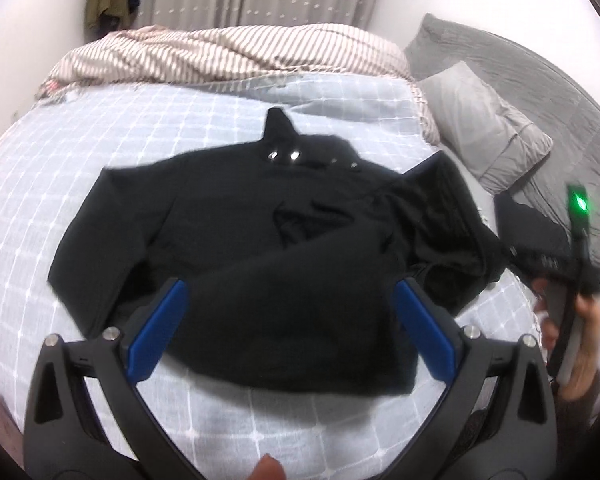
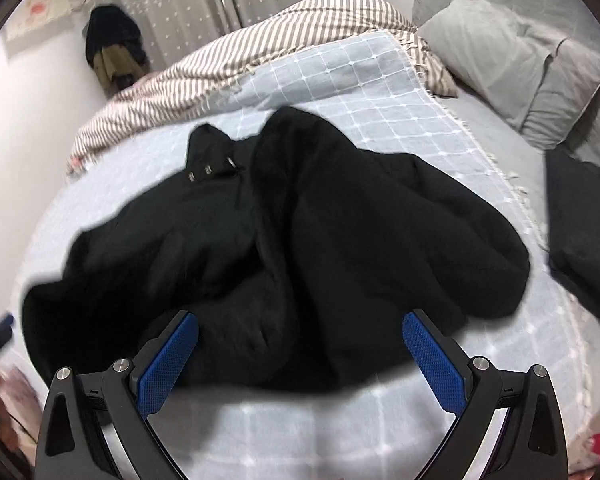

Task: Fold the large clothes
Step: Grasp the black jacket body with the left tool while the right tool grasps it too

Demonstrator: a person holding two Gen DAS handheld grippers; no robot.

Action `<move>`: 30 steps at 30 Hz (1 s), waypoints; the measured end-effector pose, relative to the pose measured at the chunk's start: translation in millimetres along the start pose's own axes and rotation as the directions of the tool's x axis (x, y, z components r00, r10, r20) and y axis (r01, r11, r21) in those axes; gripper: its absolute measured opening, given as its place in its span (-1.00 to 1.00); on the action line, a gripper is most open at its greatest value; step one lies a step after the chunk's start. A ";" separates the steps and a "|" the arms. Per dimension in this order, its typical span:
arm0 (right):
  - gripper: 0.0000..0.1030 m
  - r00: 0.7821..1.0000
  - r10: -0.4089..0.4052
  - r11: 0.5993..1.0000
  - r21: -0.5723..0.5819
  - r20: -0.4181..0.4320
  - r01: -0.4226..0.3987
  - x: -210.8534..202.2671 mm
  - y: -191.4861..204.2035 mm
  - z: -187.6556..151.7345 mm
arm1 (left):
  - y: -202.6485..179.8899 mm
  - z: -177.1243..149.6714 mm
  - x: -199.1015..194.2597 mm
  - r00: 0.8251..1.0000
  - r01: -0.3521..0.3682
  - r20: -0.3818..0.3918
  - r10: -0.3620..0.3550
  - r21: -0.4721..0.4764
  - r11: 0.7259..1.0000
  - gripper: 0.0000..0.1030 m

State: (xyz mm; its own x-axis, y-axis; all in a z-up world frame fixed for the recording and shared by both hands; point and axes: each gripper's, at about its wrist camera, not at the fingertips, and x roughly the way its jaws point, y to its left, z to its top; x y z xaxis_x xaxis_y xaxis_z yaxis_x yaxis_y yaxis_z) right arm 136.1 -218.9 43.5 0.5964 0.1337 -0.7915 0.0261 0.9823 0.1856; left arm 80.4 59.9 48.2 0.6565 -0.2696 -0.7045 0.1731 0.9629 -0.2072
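Note:
A black hooded sweatshirt [image 1: 228, 248] lies on the pale blue checked bedspread [image 1: 60, 168], hood toward the far side, with its right part rumpled and folded over the body. My left gripper [image 1: 292, 300] is open and empty, held just above the garment's near hem. My right gripper [image 2: 300, 340] is open and empty above the garment [image 2: 300, 240], near its near edge. The right gripper also shows at the right edge of the left wrist view [image 1: 548, 264], in a hand, with a green light.
A striped blanket [image 1: 228, 52] is bunched along the far side of the bed. Grey pillows [image 1: 484, 128] lie at the right. Another dark cloth [image 2: 584, 224] lies at the bed's right edge. Clothes [image 2: 112, 48] hang by the curtain.

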 end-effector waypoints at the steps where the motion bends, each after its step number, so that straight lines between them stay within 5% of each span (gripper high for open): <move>1: 1.00 1.000 0.019 1.000 0.015 -0.007 -0.019 6.1 -0.6 9.6 | -6.5 4.6 4.3 1.000 0.010 0.010 -0.011 0.017 1.000 0.99; 5: 0.94 0.999 0.032 0.998 0.048 -0.025 -0.030 41.8 -0.4 39.9 | -22.8 6.5 30.8 1.000 0.004 -0.025 -0.002 0.071 0.997 0.88; 7: 0.32 0.999 0.027 0.996 0.082 -0.042 -0.023 60.8 -3.4 43.1 | -27.4 0.0 46.4 0.998 -0.029 -0.054 0.035 0.101 0.994 0.52; 8: -0.43 0.997 0.041 0.994 0.099 -0.067 -0.034 70.6 -6.3 42.8 | -28.1 -3.0 51.0 0.996 -0.043 -0.067 0.050 0.109 0.993 0.26; 9: -0.83 0.993 0.077 0.990 0.122 -0.086 -0.066 77.5 -8.7 41.2 | -26.8 -8.8 55.9 0.995 -0.050 -0.082 0.060 0.112 0.992 0.07; 11: -0.84 0.986 0.143 0.979 0.161 -0.087 -0.128 80.7 -16.7 34.7 | -22.4 -14.6 54.2 0.995 -0.028 -0.095 0.037 0.092 0.995 -0.23; 12: -0.87 0.989 0.128 0.982 0.146 -0.072 -0.116 76.4 -17.4 31.9 | -17.7 -19.0 51.4 0.994 -0.013 -0.105 0.021 0.075 0.997 -0.50; 15: -0.90 0.996 0.090 0.992 0.091 -0.020 -0.088 45.8 -15.4 16.2 | -8.3 -25.2 35.2 0.996 0.008 -0.093 -0.003 0.055 0.998 -0.77; 26: -0.89 0.999 0.015 1.000 0.002 0.052 -0.015 -66.0 -19.8 -44.4 | 10.9 -77.2 -40.4 0.999 -0.016 -0.044 0.023 0.154 0.988 -0.83; 28: -0.73 0.999 0.019 1.000 0.016 0.041 -0.019 -68.7 -24.1 -43.7 | 15.9 -91.0 -43.2 0.998 -0.016 -0.065 0.027 0.158 0.987 -0.83; 30: -0.14 1.000 0.001 1.000 0.027 0.030 -0.001 -65.0 -26.7 -38.5 | 22.3 -106.9 -44.1 0.995 -0.025 -0.092 0.040 0.158 0.987 -0.83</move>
State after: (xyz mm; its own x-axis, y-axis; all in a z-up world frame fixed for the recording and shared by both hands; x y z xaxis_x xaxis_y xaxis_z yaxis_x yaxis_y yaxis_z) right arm 65.8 -248.8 67.6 0.6198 0.1304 -0.7739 0.0469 0.9782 0.2024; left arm -23.2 91.8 2.1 0.5923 -0.2308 -0.7720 0.2707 0.9594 -0.0792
